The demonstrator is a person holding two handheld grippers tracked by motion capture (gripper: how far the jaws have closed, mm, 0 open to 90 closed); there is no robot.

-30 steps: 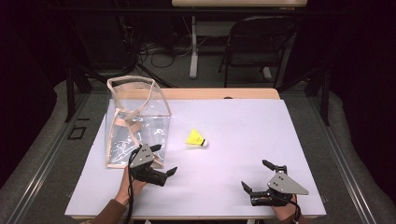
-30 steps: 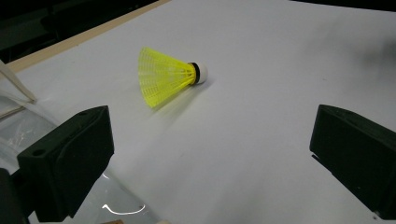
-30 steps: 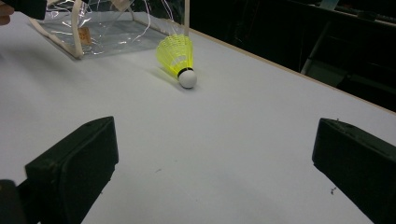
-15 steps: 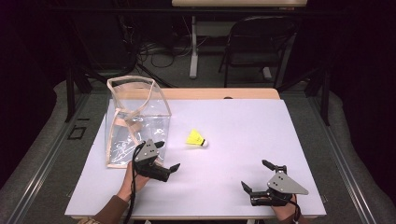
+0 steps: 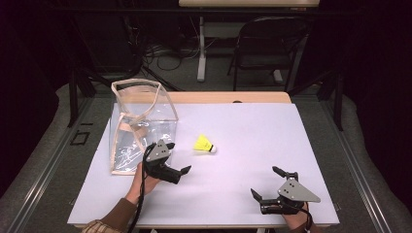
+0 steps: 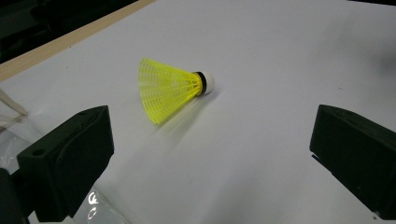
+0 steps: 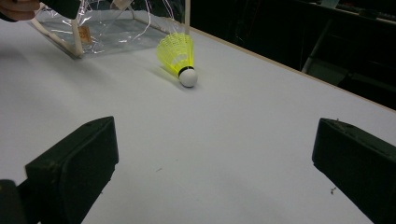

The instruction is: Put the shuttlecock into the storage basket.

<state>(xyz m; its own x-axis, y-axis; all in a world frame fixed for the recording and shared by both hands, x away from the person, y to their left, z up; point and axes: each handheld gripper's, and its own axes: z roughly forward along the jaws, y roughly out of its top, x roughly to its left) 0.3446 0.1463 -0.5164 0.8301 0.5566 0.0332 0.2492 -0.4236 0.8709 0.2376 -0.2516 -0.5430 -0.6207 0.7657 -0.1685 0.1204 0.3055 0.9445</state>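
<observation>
Black jaws of the left gripper [image 5: 177, 158] are standing spread wide, gripping nothing, hovering over the white worktop [image 5: 252, 145] near its left front part, just beside the clear plastic bag [image 5: 141, 124]. A hand [image 5: 143, 182] is holding it from the front edge, cable trailing down. In the left gripper view the yellow shuttlecock [image 6: 173, 88] is lying on its side ahead between the jaws, apart from both, white cork tip pointing right. Right gripper [image 5: 267, 182] is sitting near the front right corner, jaws also spread wide and empty, grey plate on top. In the right gripper view the shuttlecock [image 7: 180, 58] is lying well ahead, cork toward the camera, with the bag [image 7: 102, 28] behind it toward the worktop's left edge.
</observation>
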